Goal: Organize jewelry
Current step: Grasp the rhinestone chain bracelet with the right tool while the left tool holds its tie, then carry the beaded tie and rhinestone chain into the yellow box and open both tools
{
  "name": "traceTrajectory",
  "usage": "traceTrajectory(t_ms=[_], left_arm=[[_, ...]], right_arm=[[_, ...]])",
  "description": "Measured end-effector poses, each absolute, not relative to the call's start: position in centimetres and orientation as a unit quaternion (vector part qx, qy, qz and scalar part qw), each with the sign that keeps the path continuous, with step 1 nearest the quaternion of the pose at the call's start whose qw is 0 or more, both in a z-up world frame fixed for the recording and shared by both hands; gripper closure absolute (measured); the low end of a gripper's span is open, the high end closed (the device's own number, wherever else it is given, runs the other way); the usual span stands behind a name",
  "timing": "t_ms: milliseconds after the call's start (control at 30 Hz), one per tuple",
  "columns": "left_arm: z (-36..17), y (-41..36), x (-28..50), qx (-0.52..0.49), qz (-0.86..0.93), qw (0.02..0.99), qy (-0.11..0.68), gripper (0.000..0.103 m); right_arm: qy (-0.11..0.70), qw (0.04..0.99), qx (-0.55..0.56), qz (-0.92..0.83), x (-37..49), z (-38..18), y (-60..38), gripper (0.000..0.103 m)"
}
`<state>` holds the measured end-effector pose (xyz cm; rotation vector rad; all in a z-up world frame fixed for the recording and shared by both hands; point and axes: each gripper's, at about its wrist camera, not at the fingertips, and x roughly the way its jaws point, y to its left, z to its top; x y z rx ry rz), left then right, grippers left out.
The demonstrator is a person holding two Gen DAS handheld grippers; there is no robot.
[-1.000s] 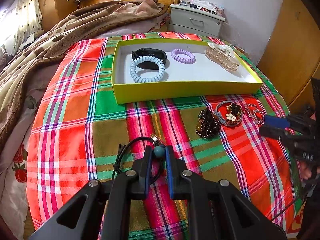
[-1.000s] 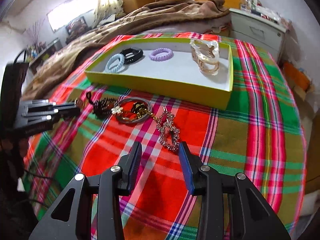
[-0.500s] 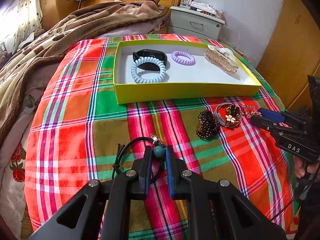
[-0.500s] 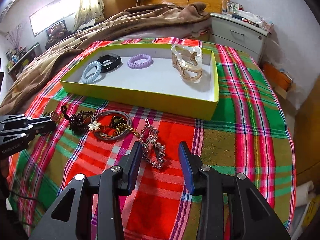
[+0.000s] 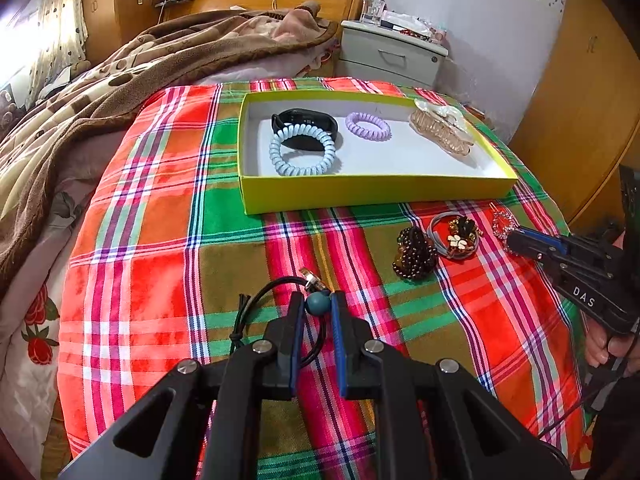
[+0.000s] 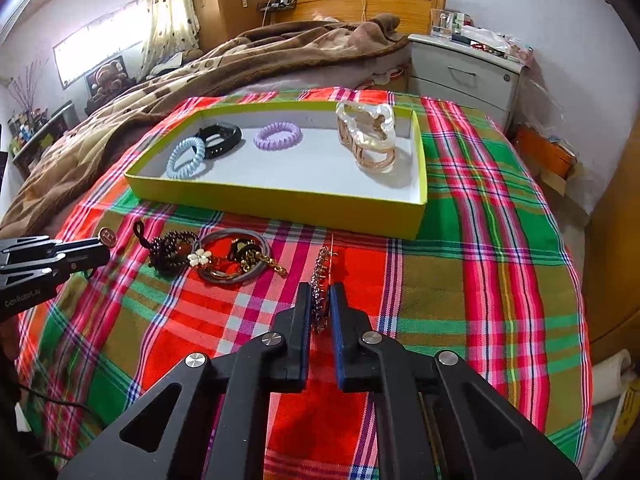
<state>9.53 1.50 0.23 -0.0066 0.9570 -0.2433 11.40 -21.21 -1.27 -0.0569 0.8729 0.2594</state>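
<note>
Grippers: left [image 5: 318,306] clamping black cord's bead [image 5: 317,304], right [image 6: 320,306] just clenched on rhinestone clip [image 6: 319,300].

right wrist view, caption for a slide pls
Right gripper shut on a rhinestone clip, yellow tray of hair ties beyond.

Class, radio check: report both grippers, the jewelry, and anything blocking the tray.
Left gripper shut on teal bead cord. Right gripper, just closing, shut on rhinestone clip. Yellow tray ahead, path open.
</note>
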Motion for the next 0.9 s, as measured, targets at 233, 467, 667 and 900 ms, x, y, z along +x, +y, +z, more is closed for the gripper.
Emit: traceTrajectory(t_ms=[233,467,667,900], left_arm=[[0.9,1.7,9.3,-0.003,-0.116,0.885,0.451,0.089],[2.0,2.1,9.2,-0.005,-0.117,0.892,0.437,0.089],[3.0,2.3,9.3,-0.004,-0.117,0.897,0.426,0.089],[4.6,2.3,10.3,-0.004,-0.120,0.904,0.409,0.089]], right_arm=[[0.418,0.900,0.000,0.123,11.1,-1.0,-21.8,0.094],[0.398,0.908,0.018,0.128,10.5,0.5,-22.0,0.094],[0.382,0.914,0.031,0.135,10.7,1.9,-22.0,0.094],[0.367,0.919,0.041,0.140,12.3,3.4,-21.6,0.094]])
